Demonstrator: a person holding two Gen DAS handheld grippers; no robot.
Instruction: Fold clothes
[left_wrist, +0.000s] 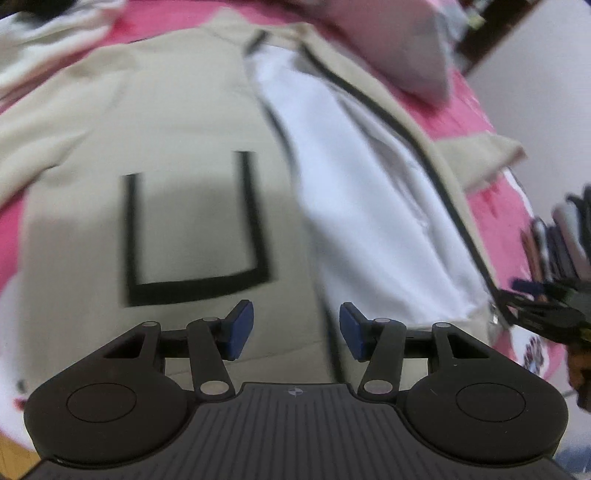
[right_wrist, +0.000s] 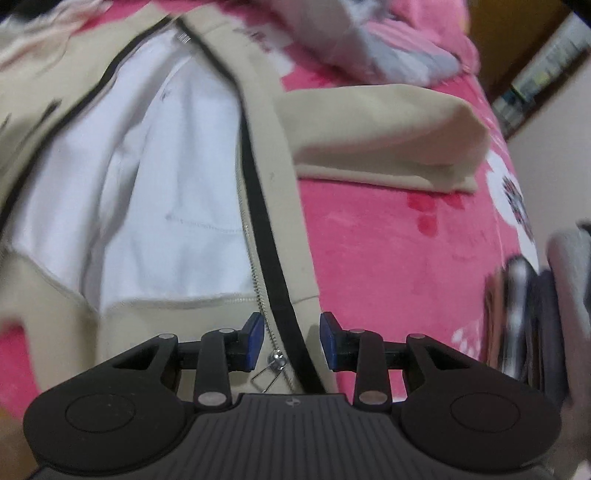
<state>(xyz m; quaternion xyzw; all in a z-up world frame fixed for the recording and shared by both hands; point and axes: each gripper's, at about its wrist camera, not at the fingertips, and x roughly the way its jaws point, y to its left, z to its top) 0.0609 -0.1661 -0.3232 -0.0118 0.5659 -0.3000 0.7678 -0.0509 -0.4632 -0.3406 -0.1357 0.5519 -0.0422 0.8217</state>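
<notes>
A beige jacket (left_wrist: 177, 122) lies spread on a pink blanket (right_wrist: 399, 236), its front unzipped so the white lining (left_wrist: 354, 177) shows between the two dark-edged front panels. In the left wrist view, a pocket (left_wrist: 195, 229) outlined in black sits on the jacket's panel just above the left gripper (left_wrist: 296, 330). That gripper hangs over the jacket's lower part with its blue pads (left_wrist: 240, 329) moderately apart and nothing between them; the cloth below looks untouched by them. In the right wrist view, the right gripper (right_wrist: 291, 341) is over the jacket's other front edge, its jaws set narrower but still apart. The zipper (right_wrist: 251, 258) with its metal teeth and black tape runs down between the pads, and the zipper pull (right_wrist: 275, 360) lies just below and between them; the pads do not press on the cloth. A folded beige sleeve (right_wrist: 384, 136) stretches out to the right across the blanket, well apart from that gripper. A pale pink and grey cloth (right_wrist: 388, 48) lies bunched at the far end of the blanket. At the right edge of both views are blurred dark and grey shapes that cannot be made out.
</notes>
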